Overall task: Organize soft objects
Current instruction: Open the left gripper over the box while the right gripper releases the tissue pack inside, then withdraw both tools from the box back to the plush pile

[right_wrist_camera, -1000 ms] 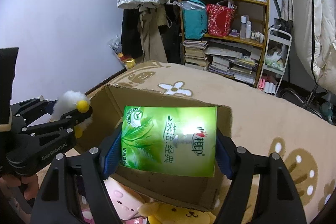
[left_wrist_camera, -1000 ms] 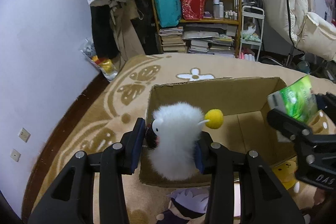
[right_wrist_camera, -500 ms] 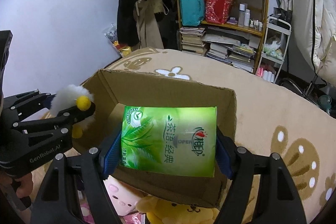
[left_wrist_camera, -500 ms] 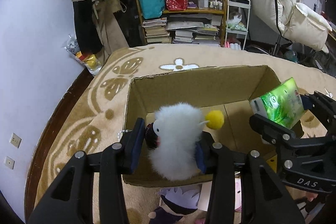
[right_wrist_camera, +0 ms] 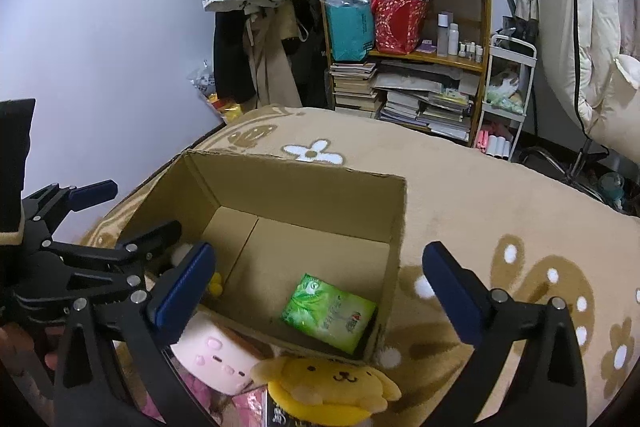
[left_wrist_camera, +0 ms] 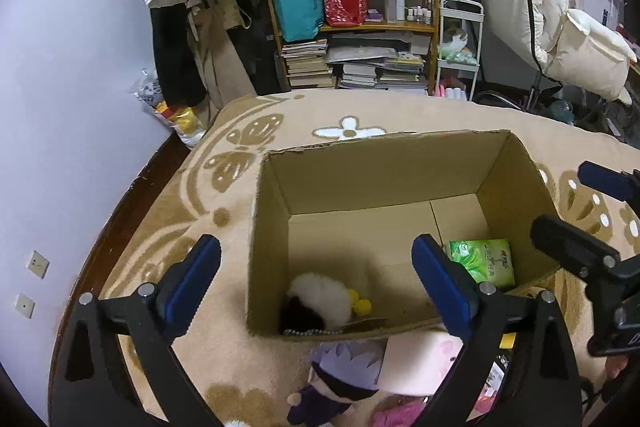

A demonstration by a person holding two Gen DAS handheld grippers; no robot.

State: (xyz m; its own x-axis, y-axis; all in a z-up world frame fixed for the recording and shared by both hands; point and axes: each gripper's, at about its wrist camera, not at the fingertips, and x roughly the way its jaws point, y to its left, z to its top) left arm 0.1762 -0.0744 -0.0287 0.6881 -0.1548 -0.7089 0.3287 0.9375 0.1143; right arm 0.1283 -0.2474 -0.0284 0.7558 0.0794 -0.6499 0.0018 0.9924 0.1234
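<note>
While both sets of jaws are still spreading apart with nothing between them, two soft things lie inside the open brown cardboard box (left_wrist_camera: pixel 384 183).

The left gripper (left_wrist_camera: pixel 316 283) and right gripper (right_wrist_camera: pixel 316 289) hover over the box's near edge, pads touching nothing. A fluffy white plush toy with yellow pom-poms (left_wrist_camera: pixel 320 301) sits in the near left corner; a green plastic tissue pack (right_wrist_camera: pixel 328 313) lies flat near the right wall. On the beige patterned carpet (right_wrist_camera: pixel 480 195) just outside lie a yellow dog plush (right_wrist_camera: pixel 332 383) and a pink square plush (right_wrist_camera: pixel 212 353).
</note>
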